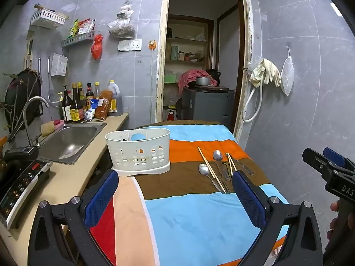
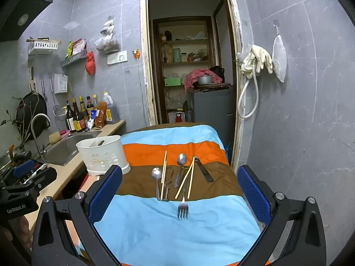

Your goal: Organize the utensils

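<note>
A white perforated utensil basket (image 1: 138, 153) stands at the table's left edge; it also shows in the right wrist view (image 2: 103, 155). Utensils lie in a loose row on the brown stripe: two spoons (image 2: 156, 175) (image 2: 181, 160), a fork (image 2: 183, 208), wooden chopsticks (image 2: 163, 177), a dark-handled knife (image 2: 204, 170). They also show in the left wrist view (image 1: 219, 170). My left gripper (image 1: 175, 196) is open and empty, short of the basket and utensils. My right gripper (image 2: 179, 190) is open and empty, its fingers (image 2: 254, 192) on either side of the utensil row from nearer the camera.
The table wears a striped cloth (image 2: 177, 232). A counter with a sink (image 1: 71, 140), bottles (image 1: 75, 106) and an induction cooker (image 1: 20, 184) runs along the left. An open doorway (image 1: 199, 66) lies behind the table. A tiled wall (image 2: 299, 122) is to the right.
</note>
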### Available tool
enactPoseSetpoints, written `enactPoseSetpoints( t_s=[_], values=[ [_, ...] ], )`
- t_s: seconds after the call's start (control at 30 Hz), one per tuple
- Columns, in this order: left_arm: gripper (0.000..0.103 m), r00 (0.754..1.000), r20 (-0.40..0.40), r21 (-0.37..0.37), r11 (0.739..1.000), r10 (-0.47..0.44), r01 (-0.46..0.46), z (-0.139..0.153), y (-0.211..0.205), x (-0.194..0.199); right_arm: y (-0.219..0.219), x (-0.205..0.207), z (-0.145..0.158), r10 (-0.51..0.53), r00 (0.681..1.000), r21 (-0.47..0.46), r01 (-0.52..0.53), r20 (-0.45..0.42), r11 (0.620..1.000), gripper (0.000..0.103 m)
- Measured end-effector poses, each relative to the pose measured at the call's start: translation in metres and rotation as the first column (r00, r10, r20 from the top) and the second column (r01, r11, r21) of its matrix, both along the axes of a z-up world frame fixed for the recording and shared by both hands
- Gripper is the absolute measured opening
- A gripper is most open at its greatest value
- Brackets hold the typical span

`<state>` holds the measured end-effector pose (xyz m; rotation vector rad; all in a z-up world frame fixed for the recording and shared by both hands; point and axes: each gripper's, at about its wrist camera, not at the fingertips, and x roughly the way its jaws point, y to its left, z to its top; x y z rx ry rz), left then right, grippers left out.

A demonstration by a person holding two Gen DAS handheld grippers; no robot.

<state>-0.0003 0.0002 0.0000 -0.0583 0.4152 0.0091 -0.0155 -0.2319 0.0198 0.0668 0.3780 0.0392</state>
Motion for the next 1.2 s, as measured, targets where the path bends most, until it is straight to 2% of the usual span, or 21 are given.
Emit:
enactPoseSetpoints(
  t_s=[0.83,1.2],
  values=[
    [0.103,1.0,0.001,-0.001,1.0,0.004,-0.004,0.003,0.012,-0.003,0.008,-0.003,0.007,-0.003,1.0,-0.017,0.003,-0.001,1.0,0.102],
    [0.103,1.0,0.002,-0.004,1.0,0.006,-0.006,0.003,0.016,-0.002,0.011,-0.003,-0.003,0.001,1.0,-0.019,-0.001,-0.006,1.0,0.102]
  ],
)
